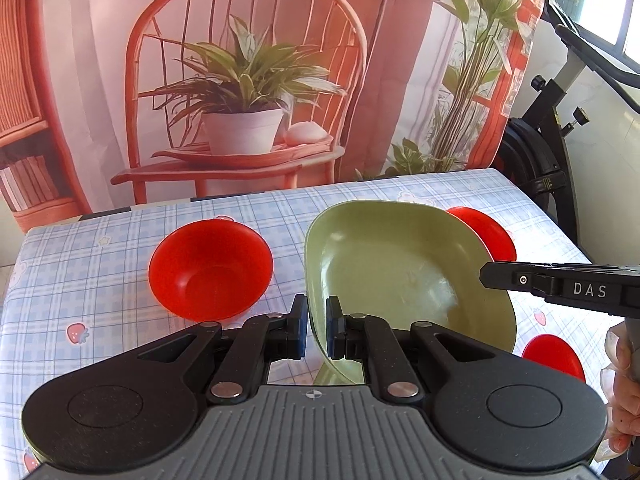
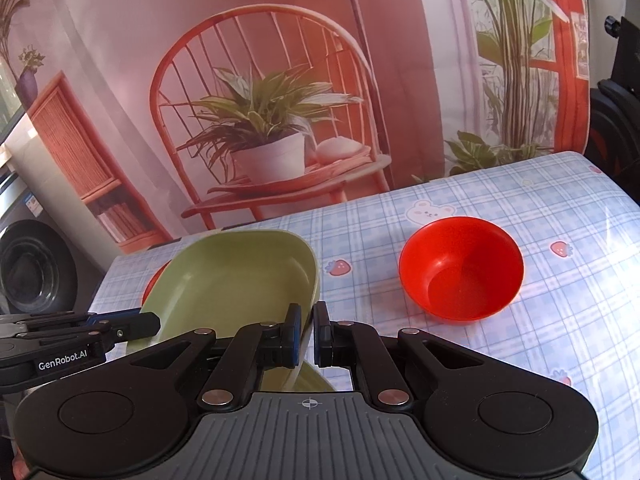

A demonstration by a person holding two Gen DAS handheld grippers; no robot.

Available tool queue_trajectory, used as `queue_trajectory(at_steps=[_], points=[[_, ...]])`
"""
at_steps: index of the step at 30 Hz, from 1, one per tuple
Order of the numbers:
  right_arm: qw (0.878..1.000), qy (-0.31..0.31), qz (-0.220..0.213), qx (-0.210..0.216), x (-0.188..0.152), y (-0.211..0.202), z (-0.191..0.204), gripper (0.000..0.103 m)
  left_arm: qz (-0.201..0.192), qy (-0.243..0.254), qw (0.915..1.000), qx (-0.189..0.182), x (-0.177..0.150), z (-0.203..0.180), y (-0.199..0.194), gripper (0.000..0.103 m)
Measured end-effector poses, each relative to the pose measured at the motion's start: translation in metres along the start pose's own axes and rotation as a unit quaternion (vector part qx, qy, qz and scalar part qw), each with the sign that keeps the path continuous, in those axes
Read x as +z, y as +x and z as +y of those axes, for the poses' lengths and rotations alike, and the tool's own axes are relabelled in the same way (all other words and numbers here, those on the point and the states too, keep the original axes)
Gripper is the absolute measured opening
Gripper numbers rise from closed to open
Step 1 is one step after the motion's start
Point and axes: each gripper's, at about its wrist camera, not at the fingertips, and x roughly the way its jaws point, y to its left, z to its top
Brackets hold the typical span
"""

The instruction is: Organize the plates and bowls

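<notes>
While both grippers pinch its rim, the green plate (image 1: 392, 264) tilts, glossy and empty.

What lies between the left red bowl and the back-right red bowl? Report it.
The green dish, clamped by the left hand-held gripper and right hand-held gripper, sits between left red bowl and back-right red bowl in the left wrist view.

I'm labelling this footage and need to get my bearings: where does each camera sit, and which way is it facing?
Left wrist: on the left gripper, facing across the table toward the backdrop; jaws shut on the green plate; the right gripper and a hand show.
Right wrist: on the right gripper, facing likewise; jaws shut on the green plate's opposite rim; the left gripper shows.
Shared: plate, table, backdrop.
</notes>
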Motion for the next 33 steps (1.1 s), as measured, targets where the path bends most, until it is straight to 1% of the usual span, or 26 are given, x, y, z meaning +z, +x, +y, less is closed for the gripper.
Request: queue_trajectory(at_steps=[6, 10, 14, 24, 33], points=[[1.0, 0.022, 0.012, 0.009, -0.033, -0.018, -0.002, 0.007, 0.011, 0.025, 0.9996, 0.002, -0.018, -0.01, -0.008, 0.01], [0.999, 0.043, 0.025, 0.02, -0.051, -0.024, -0.004, 0.008, 0.02, 0.026, 0.9994, 0.006, -0.025, -0.012, -0.007, 0.01], [0.998, 0.047, 0.033, 0.022, -0.065, -0.029, -0.004, 0.008, 0.023, 0.029, 0.9993, 0.008, -0.029, -0.016, -0.007, 0.01], [0.997, 0.053, 0.048, 0.025, -0.083, -0.03, -0.009, 0.01, 0.044, 0.042, 0.9981, 0.014, -0.036, -0.018, 0.006, 0.01], [0.997, 0.053, 0.054, 0.023, -0.086, -0.024, -0.009, 0.01, 0.05, 0.043, 0.9974, 0.026, -0.034, -0.019, 0.025, 0.01]])
